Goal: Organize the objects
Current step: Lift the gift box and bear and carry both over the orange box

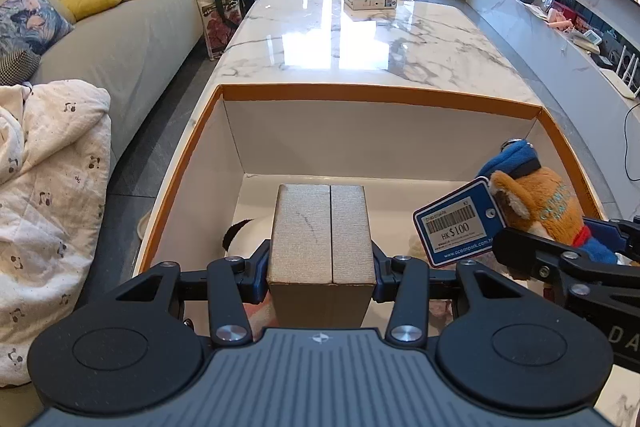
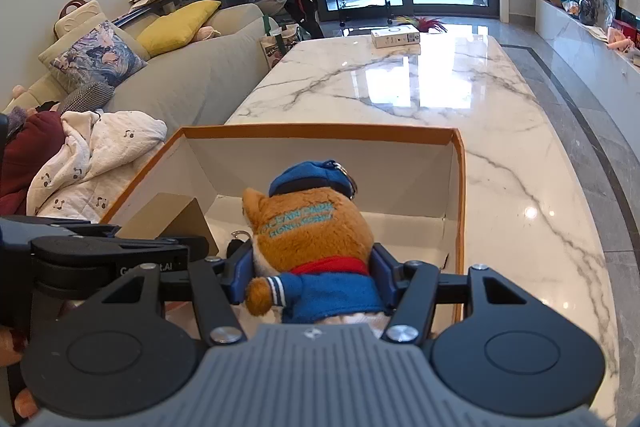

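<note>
Both clamped: left gripper [image 1: 322, 261] on ribbed cardboard box [image 1: 320, 231]; right gripper [image 2: 312, 267] on fuzzy plush toy [image 2: 312, 231].

Right gripper [image 2: 316, 267] clamping a plush toy [image 2: 316, 239] over an open box

The blue pads are pressing both sides of the orange plush in its blue cap and jacket, above the white, orange-rimmed box [image 2: 460, 187] sitting on the marble table [image 2: 400, 87]. At left, the other gripper [image 2: 120, 255] is holding a brown carton [image 2: 168, 219].

Black gripper [image 1: 322, 267], blue pads, silver screws
</note>
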`<action>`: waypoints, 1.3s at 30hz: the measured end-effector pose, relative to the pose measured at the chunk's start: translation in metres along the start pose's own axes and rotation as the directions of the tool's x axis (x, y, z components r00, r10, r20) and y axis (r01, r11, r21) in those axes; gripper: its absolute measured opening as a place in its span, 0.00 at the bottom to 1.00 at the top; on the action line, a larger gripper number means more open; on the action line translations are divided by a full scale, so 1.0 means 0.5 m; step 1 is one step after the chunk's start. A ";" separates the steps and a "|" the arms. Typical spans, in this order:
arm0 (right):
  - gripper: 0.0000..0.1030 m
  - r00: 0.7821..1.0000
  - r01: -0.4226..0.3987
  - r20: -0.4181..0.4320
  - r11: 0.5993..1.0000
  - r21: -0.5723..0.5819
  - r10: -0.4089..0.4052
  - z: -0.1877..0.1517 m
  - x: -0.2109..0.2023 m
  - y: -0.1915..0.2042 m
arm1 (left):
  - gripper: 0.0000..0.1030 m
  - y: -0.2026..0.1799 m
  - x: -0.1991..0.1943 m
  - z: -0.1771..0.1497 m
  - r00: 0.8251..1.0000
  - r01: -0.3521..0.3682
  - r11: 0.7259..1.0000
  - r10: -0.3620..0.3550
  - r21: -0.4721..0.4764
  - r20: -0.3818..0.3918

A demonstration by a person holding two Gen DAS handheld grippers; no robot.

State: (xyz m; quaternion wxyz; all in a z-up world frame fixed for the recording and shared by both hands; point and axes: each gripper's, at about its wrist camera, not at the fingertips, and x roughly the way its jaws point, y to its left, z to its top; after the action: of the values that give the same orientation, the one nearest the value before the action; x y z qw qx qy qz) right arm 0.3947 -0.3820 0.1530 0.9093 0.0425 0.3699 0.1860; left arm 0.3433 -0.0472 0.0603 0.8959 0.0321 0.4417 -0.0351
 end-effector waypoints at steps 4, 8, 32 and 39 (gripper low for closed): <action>0.59 1.000 0.010 -0.004 1.000 0.005 -0.010 -0.004 0.007 -0.002 | 0.51 -0.006 0.002 -0.002 1.000 0.003 1.000 -0.003 0.011 0.005; 0.59 1.000 0.025 -0.015 1.000 0.004 -0.025 -0.010 0.018 -0.006 | 0.51 -0.017 0.005 -0.004 1.000 -0.016 0.999 0.015 0.030 0.009; 0.60 0.998 0.042 -0.034 0.996 -0.078 -0.045 -0.019 0.028 0.012 | 0.51 -0.014 0.031 -0.014 0.998 0.008 1.000 -0.008 0.014 -0.056; 0.61 0.997 0.058 -0.051 0.994 -0.091 -0.063 -0.026 0.032 0.012 | 0.51 -0.009 0.056 -0.024 0.992 0.030 0.999 -0.032 -0.018 -0.118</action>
State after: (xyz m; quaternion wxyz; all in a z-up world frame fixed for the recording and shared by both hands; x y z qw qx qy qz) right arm 0.3943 -0.3711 0.1345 0.9052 -0.0144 0.3868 0.1757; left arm 0.3505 -0.0517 0.0305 0.8676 0.0200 0.4949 -0.0433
